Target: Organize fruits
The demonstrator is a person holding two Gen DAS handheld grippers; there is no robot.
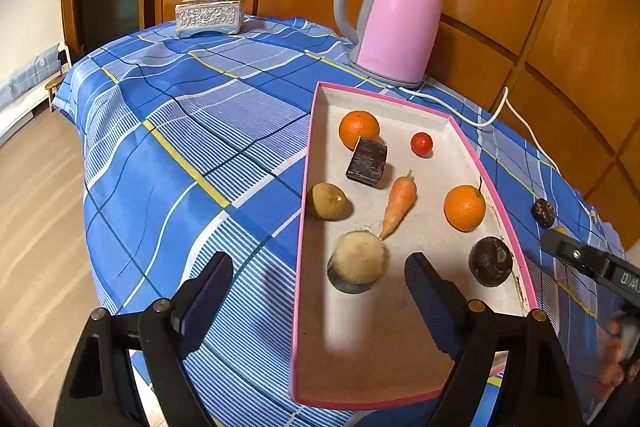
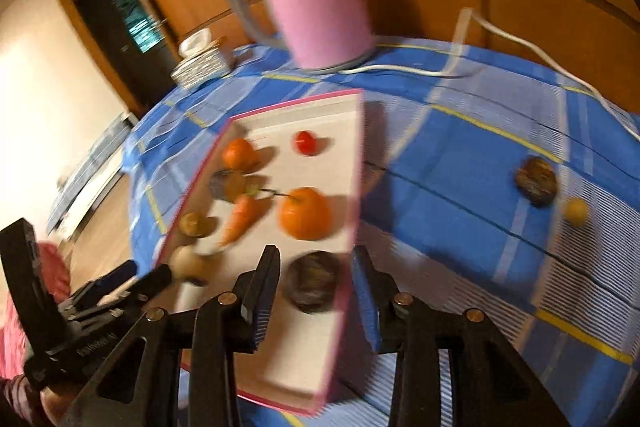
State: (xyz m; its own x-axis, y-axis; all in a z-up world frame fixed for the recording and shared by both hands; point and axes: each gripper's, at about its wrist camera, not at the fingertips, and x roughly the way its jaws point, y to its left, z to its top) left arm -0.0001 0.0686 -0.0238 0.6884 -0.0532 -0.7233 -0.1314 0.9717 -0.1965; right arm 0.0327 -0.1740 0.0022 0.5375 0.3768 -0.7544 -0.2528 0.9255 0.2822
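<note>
Right wrist view: eight items sit in the pink-rimmed tray (image 2: 356,163); a dark fruit (image 2: 536,181) and a small yellow fruit (image 2: 576,211) remain on the tablecloth (image 2: 460,187). Right gripper (image 2: 316,267) parted around a dark round fruit (image 2: 314,281), apparently not pinching; left gripper (image 1: 320,267) spread wide, empty.

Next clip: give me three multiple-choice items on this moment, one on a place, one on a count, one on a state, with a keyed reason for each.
1. Where is the kettle?
A. In the tray
B. On the cloth beyond the tray
C. On the floor

2. How many oranges lie in the tray?
A. One
B. Two
C. Four

3. What is the left gripper doing?
A. Open, holding nothing
C. Clamped on the carrot
B. Shut on the tissue box

Key: 1 B, it stands past the tray's far end. 2 B, one orange sits far, another orange near the right wall. 3 A, its fingers stand wide apart, with nothing gripped.
</note>
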